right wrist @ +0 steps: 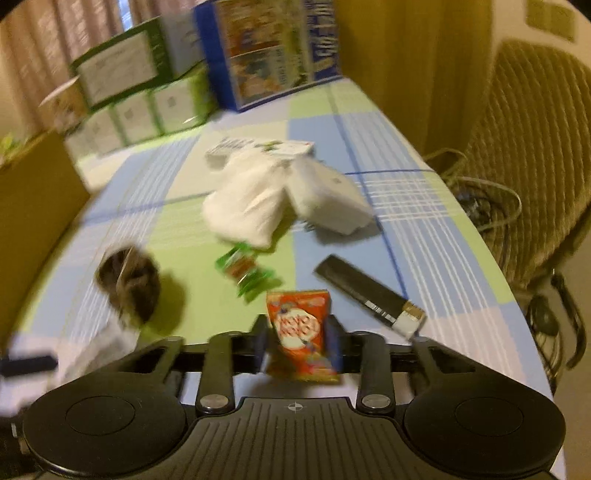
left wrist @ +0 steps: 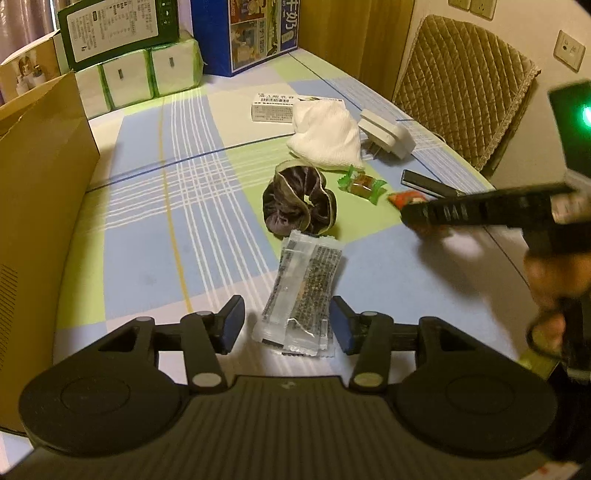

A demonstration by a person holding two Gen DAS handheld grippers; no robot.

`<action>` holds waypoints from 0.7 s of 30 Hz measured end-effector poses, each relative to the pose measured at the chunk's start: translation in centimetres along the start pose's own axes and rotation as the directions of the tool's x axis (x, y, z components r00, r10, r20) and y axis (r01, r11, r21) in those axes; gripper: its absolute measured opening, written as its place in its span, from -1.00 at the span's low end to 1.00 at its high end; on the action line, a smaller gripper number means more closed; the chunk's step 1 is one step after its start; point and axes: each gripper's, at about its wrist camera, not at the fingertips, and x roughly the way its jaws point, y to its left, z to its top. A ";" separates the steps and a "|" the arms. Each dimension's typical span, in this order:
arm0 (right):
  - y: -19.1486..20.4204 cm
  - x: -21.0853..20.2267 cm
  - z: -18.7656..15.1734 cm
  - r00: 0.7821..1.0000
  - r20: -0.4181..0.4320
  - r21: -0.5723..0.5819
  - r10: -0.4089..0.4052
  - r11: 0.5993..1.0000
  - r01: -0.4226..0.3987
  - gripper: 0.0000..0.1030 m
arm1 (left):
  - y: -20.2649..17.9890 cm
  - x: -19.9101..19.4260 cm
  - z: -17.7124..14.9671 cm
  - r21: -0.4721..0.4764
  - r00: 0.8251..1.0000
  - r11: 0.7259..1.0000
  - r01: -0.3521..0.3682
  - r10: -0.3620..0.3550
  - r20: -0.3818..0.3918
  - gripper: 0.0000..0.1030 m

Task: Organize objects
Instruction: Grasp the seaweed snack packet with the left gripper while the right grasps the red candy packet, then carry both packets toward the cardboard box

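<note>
Two tools are at work on the desk (left wrist: pixel 140 229). The right tool (right wrist: pixel 301 338) is clamped on a small red snack packet (right wrist: pixel 301 332), lifted just right of the dark scrunchie (left wrist: pixel 295 201) and the green candy (left wrist: pixel 362 183). The left tool (left wrist: pixel 288 325) stands apart around a clear sachet (left wrist: pixel 299 299) lying just in front of the scrunchie. The step in hand looks like gathering; next, the packet needs carrying toward the cardboard box (left wrist: pixel 40 206) far left of the scrunchie, while the left tool closes on the sachet.

Home dining rm: plaid tablecloth on table (left wrist: pixel 207 184), quilted chair cover (left wrist: pixel 461 88), curtains (right wrist: pixel 74 33), tissue packs (left wrist: pixel 147 74), wall sockets (left wrist: pixel 569 50).
</note>
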 end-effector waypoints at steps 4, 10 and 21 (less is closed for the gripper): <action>1.0 -1.0 -1.9 1.000 0.004 -0.062 -0.002 0.998 0.003 -0.50 | 0.3 0.5 0.1 0.006 1.000 1.000 0.007 -0.007 0.005 -0.07; 1.5 -2.0 -3.0 1.000 0.012 -0.037 -0.011 0.999 0.011 -0.51 | -0.5 1.8 0.6 0.073 1.000 0.997 0.019 -0.019 0.006 -0.06; 1.4 -2.8 -3.0 0.999 0.040 -0.021 -0.025 0.999 0.026 -0.56 | -1.5 2.5 0.7 0.129 0.999 0.992 0.014 -0.010 -0.031 -0.39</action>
